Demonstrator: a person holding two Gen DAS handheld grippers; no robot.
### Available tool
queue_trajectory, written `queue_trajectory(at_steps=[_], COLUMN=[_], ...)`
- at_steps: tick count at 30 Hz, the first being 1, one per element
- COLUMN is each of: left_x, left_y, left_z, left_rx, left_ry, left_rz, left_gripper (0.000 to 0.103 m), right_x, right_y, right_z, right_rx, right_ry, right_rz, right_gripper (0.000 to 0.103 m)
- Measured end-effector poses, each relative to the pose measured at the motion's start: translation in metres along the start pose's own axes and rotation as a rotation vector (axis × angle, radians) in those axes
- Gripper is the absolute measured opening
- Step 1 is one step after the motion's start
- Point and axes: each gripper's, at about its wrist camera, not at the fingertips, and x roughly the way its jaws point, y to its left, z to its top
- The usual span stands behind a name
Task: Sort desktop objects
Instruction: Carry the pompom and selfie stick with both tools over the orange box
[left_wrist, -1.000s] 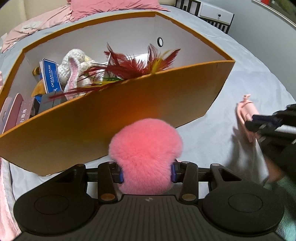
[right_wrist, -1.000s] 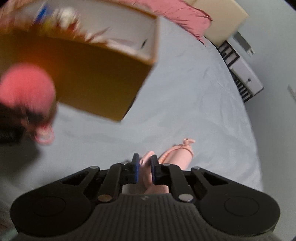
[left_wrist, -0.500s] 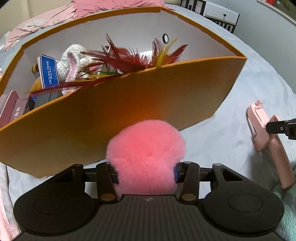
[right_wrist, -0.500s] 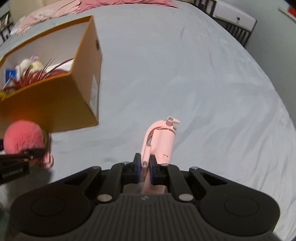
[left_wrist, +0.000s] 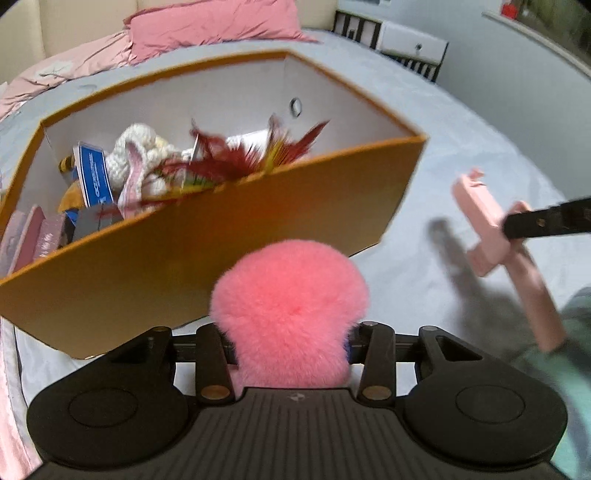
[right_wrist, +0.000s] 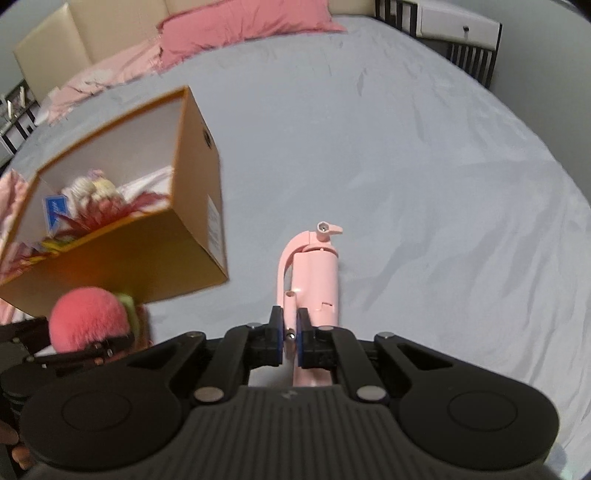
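Mid-carry toward the orange box (left_wrist: 229, 236): left gripper (left_wrist: 291, 347) jaws closing on the pink pompom (left_wrist: 290, 306), right gripper (right_wrist: 290, 338) clamped on the pink selfie stick (right_wrist: 314, 273); next, lift both over the rim

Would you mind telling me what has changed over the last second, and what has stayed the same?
The right gripper has lifted the pink selfie stick off the grey sheet and rolled it round to point forward. The left gripper, its jaws closing, still holds the pink pom-pom before the orange box, whose contents look unchanged.
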Motion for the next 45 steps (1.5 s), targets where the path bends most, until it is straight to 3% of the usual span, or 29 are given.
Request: queue_trajectory(at_steps=[8,13,17,22,28,34,45], left_x=[-0.089,-0.112,-0.120,-0.113,-0.090,-0.053,-0.009], left_y=[0.007,0.017,0.039,0.066,0.085,0.099,0.117], left_z=[0.017,0.043,0.065,0.096,0.118,0.130,0.127], left_rx=[-0.064,-0.084,-0.096,-0.113,-0.142,-0.164,-0.220], left_ry=[-0.148,-0.213,-0.250,-0.261,-0.265,-0.213,-0.142], left_rz=[-0.143,-0.133,-0.062,-0.011,0.014,-0.010,-0.068], left_gripper=[0.048,0.048,0.048,0.048,0.048,0.048,0.048], right_x=[-0.067,-0.085,-0.086,-0.058,0.017,0.084,0.130], right_y=[0.027,0.060,0.085,0.109,0.128,0.132,0.137], right_z=[0.035,0.068,0.094,0.130,0.150,0.149,0.144], right_rx=[-0.061,-0.142,-0.200,-0.219,-0.235,-0.255,-0.244], right_ry=[-0.133,-0.201,-0.248,-0.225,-0.123,-0.012,0.096], right_rz=[0.159,0.240,0.265,0.303,0.233,0.137,0.100], right_gripper=[0.006,0.006,0.006,0.006,0.006,0.006,0.006])
